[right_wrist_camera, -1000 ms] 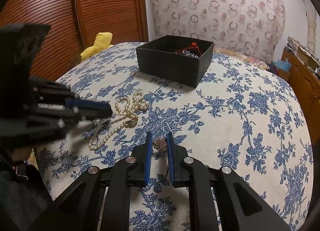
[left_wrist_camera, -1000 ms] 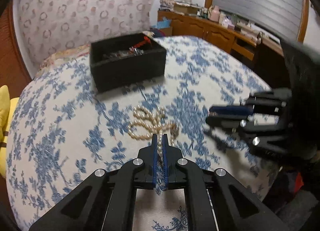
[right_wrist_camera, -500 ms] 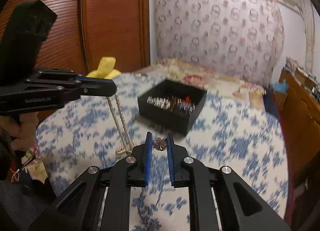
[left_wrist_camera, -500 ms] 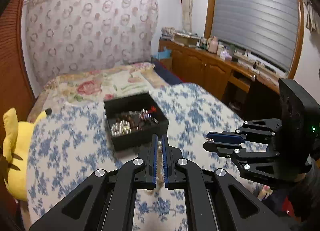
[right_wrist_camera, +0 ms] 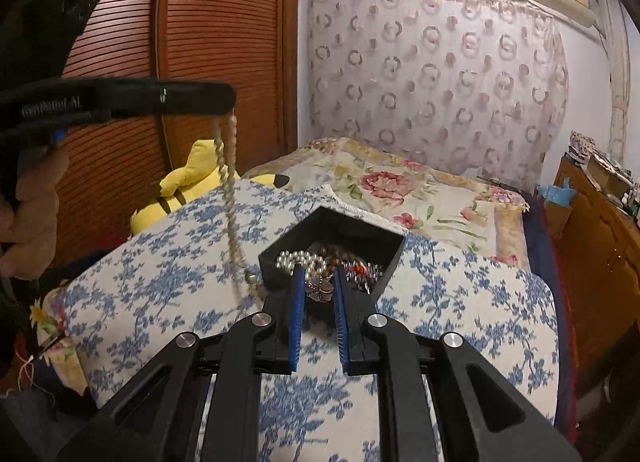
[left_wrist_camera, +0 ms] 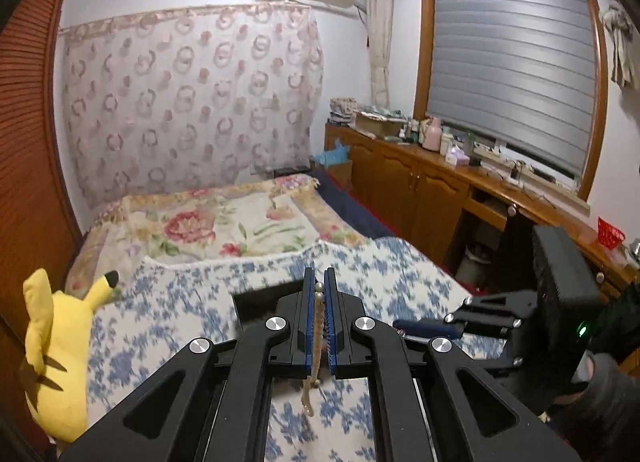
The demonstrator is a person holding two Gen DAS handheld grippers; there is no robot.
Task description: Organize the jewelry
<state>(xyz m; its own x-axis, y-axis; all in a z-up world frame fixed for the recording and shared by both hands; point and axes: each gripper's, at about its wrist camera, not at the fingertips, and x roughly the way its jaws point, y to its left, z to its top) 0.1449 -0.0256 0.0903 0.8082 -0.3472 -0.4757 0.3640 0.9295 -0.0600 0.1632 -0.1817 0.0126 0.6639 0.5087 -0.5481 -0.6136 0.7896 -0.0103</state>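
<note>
While it hangs doubled from the left gripper (left_wrist_camera: 319,294), the pearl necklace (right_wrist_camera: 229,189) clears the bedspread (right_wrist_camera: 168,278) entirely, held high so its long loop can be lowered into the box (right_wrist_camera: 384,246) rather than dragged. The left jaws are pinched together on the strand, a single bead showing at their tips. To its right, the right gripper (right_wrist_camera: 318,290) holds a small metallic ornament (right_wrist_camera: 319,289) between its pads, jaws closed on it just at the near edge of the open black box, which already contains pearls and other pieces. The necklace's lower end swings just left of the box, not yet over it. Both pieces look bound for the box, which sits on the blue-flowered bedspread so each hand can reach it from its own side. A yellow plush (left_wrist_camera: 56,346) lies at the bed's left edge; the dresser (left_wrist_camera: 432,181) stands well apart.
</note>
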